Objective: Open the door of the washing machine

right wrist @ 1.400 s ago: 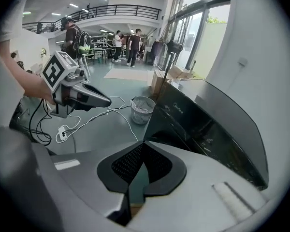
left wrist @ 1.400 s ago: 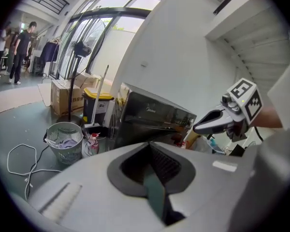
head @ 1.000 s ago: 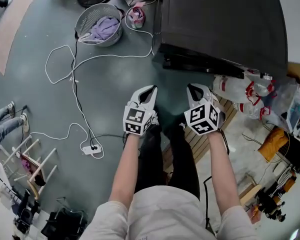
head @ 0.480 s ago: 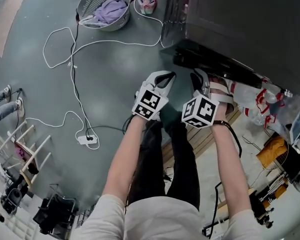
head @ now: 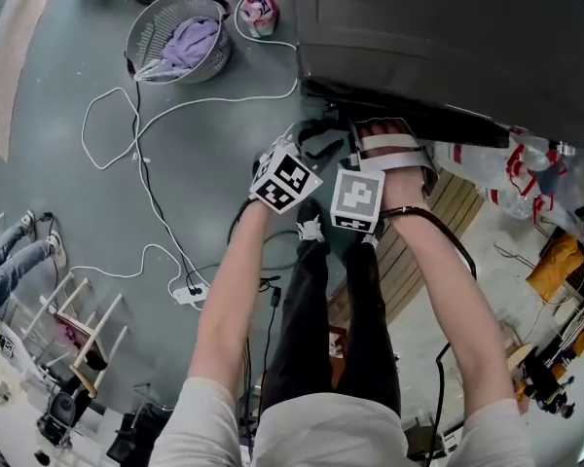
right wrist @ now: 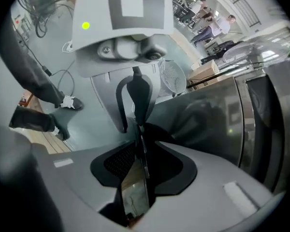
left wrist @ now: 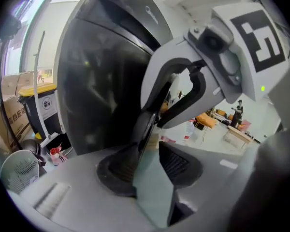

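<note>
The dark washing machine (head: 448,37) fills the head view's top right, and its glossy front (left wrist: 101,81) faces the left gripper view. Both grippers are low, side by side at its front lower edge. My left gripper (head: 319,142) points at the machine. Its jaws (left wrist: 152,158) are opening, with only floor in the gap. My right gripper (head: 384,136) points steeply down just to its right. Its jaws (right wrist: 137,178) are opening too, a narrow gap with nothing held. Each gripper view shows the other gripper's marker cube close ahead. The door handle is not visible.
A laundry basket (head: 175,47) with purple clothes stands at the far left, beside a small packet (head: 258,10). A white cable (head: 146,125) runs across the floor to a power strip (head: 190,295). Plastic bags (head: 526,173) and a slatted board (head: 438,222) lie right of the machine.
Both hands have gone forward and down to the machine's front edge, and both wrists have rolled. The marker cubes now sit closer together. The jaws of both grippers have parted.
</note>
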